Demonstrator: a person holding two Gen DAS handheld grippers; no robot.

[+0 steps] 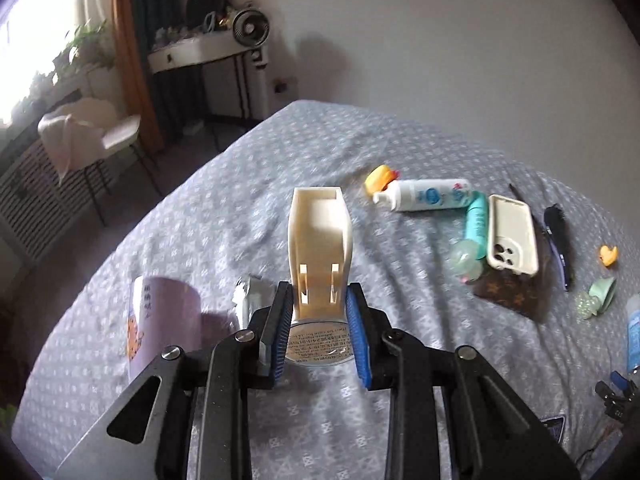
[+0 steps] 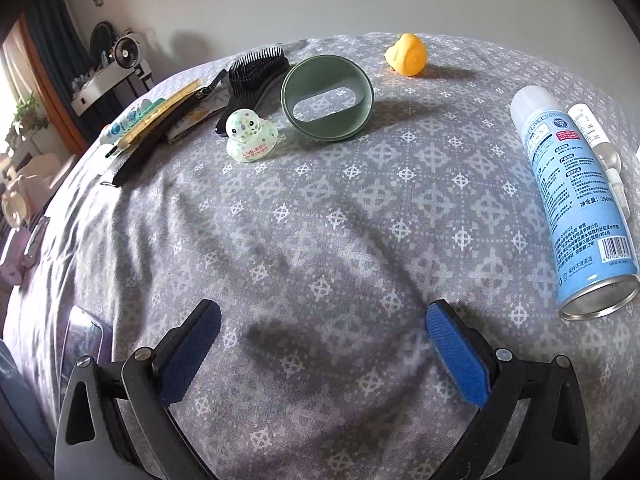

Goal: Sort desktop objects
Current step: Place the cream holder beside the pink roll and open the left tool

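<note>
1. A grey patterned worktop (image 2: 320, 220) carries scattered toiletries and toys
2. Left gripper (image 1: 318, 320), jaws clamped on a cream plastic holder (image 1: 320, 248) atop a round tin
3. Right gripper (image 2: 320, 344), jaws wide apart, holding nothing, above bare cloth
4. Blue spray can (image 2: 576, 204) lies at right

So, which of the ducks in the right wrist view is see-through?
The spotted duck beside the green cup; it is translucent with dots. The yellow duck farther back is opaque.

2 wrist views, low over the bed (image 1: 280, 168).
Each looked forward along its fingers; both caught the brush (image 1: 557, 236) and fan (image 2: 125, 54).
</note>
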